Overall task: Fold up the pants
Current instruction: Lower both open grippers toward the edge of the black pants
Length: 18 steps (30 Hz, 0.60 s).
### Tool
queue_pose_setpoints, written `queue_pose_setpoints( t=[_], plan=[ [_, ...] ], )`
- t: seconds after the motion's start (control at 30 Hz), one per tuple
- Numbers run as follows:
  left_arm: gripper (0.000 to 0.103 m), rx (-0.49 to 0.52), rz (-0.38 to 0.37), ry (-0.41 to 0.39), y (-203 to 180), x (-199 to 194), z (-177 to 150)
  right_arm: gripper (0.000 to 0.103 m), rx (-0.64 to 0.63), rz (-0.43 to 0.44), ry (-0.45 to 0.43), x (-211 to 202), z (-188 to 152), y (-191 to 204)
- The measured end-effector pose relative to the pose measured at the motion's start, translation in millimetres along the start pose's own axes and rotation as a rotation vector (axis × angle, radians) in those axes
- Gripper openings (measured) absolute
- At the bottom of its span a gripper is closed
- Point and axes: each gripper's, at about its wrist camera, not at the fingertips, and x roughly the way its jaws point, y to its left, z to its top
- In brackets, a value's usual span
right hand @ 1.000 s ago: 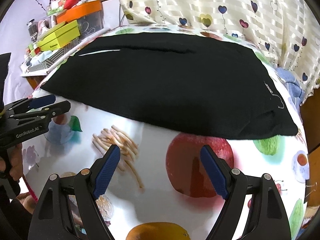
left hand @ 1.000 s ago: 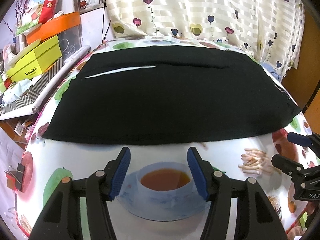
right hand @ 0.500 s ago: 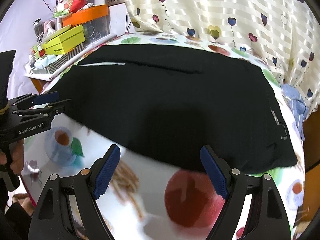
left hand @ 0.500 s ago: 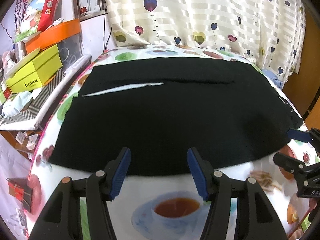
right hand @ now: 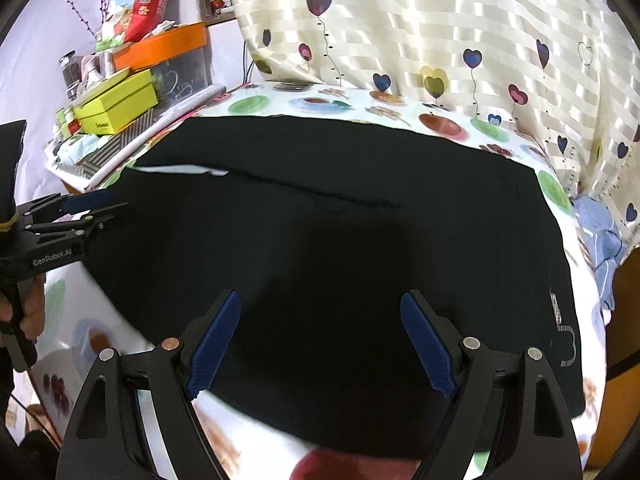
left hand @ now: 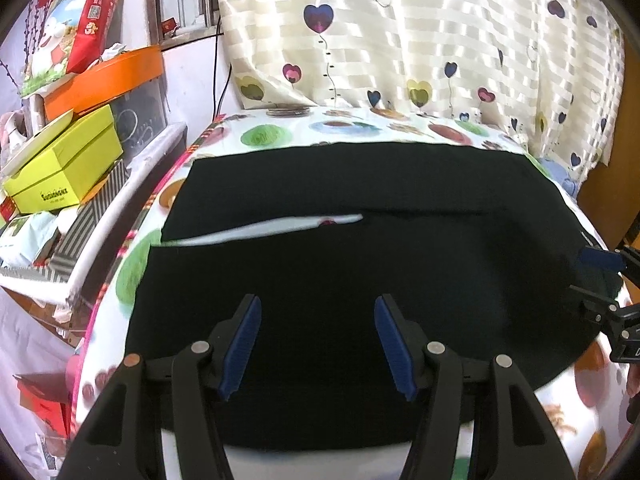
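Observation:
Black pants lie flat and spread wide across the fruit-print tablecloth, with a thin white gap between the two legs on the left. My left gripper is open over the near edge of the pants, with nothing between its blue pads. At the right edge of this view my right gripper hangs over the waist end. In the right wrist view the pants fill the middle, and my right gripper is open above their near edge. My left gripper shows at the left, held by a hand.
Yellow boxes, an orange-lidded bin and striped packages crowd the side table on the left. A heart-print curtain hangs behind the table. Blue cloth lies off the far right corner, beside a brown wooden panel.
Both grippers have moved forward from the bare tablecloth to above the pants' near edge. Both stay open and hold nothing. The pants have not moved.

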Motion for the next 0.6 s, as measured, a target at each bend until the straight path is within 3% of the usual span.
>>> queue_pose_setpoints(
  t=[0.33, 0.6],
  plan=[
    [0.062, -0.032, 0.014, 0.0, 31, 35, 45, 0.083, -0.019, 0.027, 0.006, 31, 44, -25],
    [0.062, -0.042, 0.073, 0.005, 61, 75, 83, 0.083, -0.039, 0.054, -0.001, 69, 95, -53]
  ],
)
